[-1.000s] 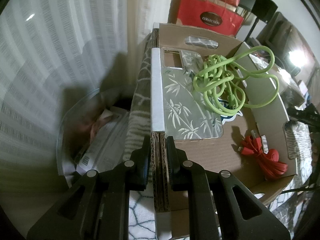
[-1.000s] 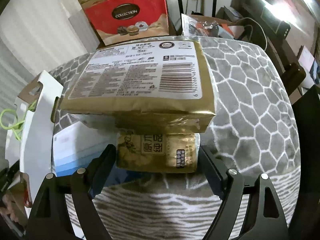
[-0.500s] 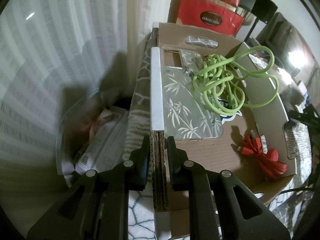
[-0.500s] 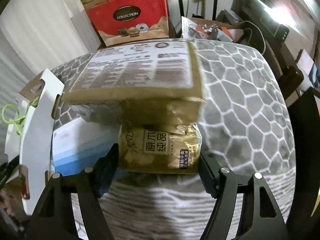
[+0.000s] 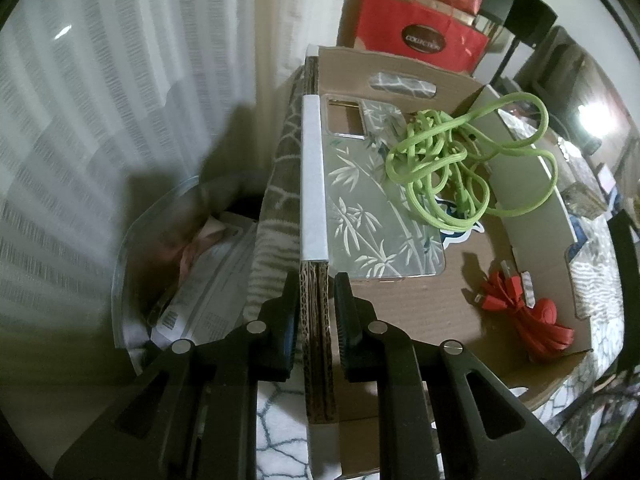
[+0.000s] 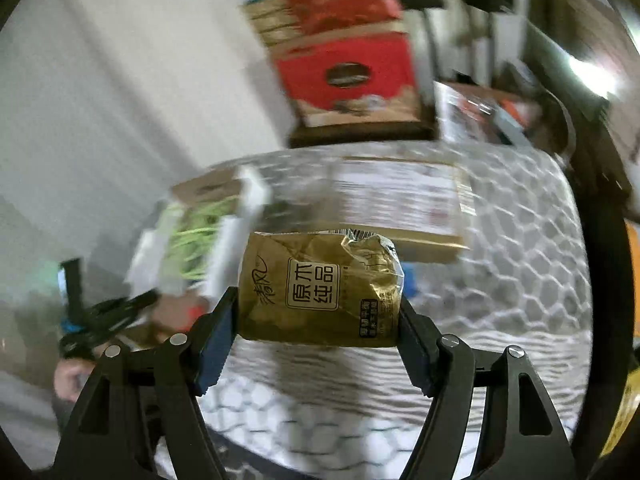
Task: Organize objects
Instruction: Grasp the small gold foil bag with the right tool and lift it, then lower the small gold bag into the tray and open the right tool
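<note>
My left gripper [image 5: 316, 300] is shut on the near left wall of an open cardboard box [image 5: 420, 312]. Inside the box lie a clear phone case with a bamboo print [image 5: 368, 208], a tangled green cord [image 5: 452, 160] and a coiled red cable [image 5: 532, 316]. In the right wrist view my right gripper [image 6: 318, 312] is shut on a small gold tissue pack [image 6: 320, 288] and holds it in the air above the table. A large flat gold package [image 6: 404, 204] lies on the table behind it. The cardboard box [image 6: 208, 224] shows blurred at the left.
The table wears a grey cloth with a white hexagon pattern [image 6: 520, 272]. A clear bin with papers [image 5: 188, 280] stands beside the table by a white curtain [image 5: 100, 100]. Red gift boxes [image 5: 420, 36] are stacked beyond the table. A person's hand [image 6: 70, 376] shows at the lower left.
My right gripper closed on the small gold tissue pack, pulled it from under the large gold package and lifted it off the table. The left gripper has kept still on the box wall.
</note>
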`<action>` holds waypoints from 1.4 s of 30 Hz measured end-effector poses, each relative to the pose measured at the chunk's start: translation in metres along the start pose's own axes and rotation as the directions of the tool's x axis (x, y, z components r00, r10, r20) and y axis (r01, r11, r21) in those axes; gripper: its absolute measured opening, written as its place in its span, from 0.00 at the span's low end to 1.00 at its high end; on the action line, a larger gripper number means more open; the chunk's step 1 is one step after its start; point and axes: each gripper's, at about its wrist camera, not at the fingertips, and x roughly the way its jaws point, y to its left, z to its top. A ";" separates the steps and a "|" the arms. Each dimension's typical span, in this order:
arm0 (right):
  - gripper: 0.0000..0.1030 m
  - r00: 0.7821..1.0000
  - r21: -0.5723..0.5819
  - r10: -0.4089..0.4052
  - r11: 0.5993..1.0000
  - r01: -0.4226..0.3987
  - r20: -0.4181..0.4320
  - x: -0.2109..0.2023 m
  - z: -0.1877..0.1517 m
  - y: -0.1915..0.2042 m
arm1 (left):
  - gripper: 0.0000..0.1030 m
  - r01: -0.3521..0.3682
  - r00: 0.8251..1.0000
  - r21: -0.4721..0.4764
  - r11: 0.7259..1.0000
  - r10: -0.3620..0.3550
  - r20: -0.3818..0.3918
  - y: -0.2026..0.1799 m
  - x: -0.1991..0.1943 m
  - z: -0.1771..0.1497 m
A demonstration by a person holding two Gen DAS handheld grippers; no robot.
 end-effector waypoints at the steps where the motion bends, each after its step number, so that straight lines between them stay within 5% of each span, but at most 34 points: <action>1: 0.72 1.000 -0.034 0.016 0.999 -0.016 -0.003 0.003 0.001 0.016 | 0.14 -0.001 1.000 0.001 1.000 0.001 0.000 0.000 0.000 0.000; 13: 0.72 0.985 -0.287 0.109 0.947 -0.144 -0.133 0.075 -0.015 0.149 | 0.15 0.023 1.000 -0.018 1.000 -0.024 -0.006 0.001 -0.003 -0.001; 26: 0.75 0.958 -0.206 0.129 0.961 -0.185 -0.257 0.137 -0.032 0.161 | 0.19 0.173 0.985 -0.158 0.972 -0.169 0.043 0.031 -0.026 0.011; 32: 0.77 0.939 -0.169 0.161 0.961 -0.219 -0.303 0.144 -0.039 0.160 | 0.20 0.185 0.982 -0.175 0.967 -0.176 0.068 0.036 -0.034 0.012; 38: 0.77 0.943 -0.150 0.179 0.962 -0.227 -0.279 0.130 -0.034 0.146 | 0.21 0.182 0.983 -0.175 0.968 -0.172 0.071 0.036 -0.033 0.011; 40: 0.71 0.947 -0.185 0.149 0.961 -0.207 -0.283 0.126 -0.036 0.144 | 0.22 0.182 0.982 -0.173 0.968 -0.172 0.073 0.036 -0.034 0.011; 42: 0.36 0.950 -0.226 0.115 0.956 -0.185 -0.291 0.125 -0.041 0.145 | 0.22 0.182 0.982 -0.173 0.968 -0.171 0.073 0.036 -0.034 0.011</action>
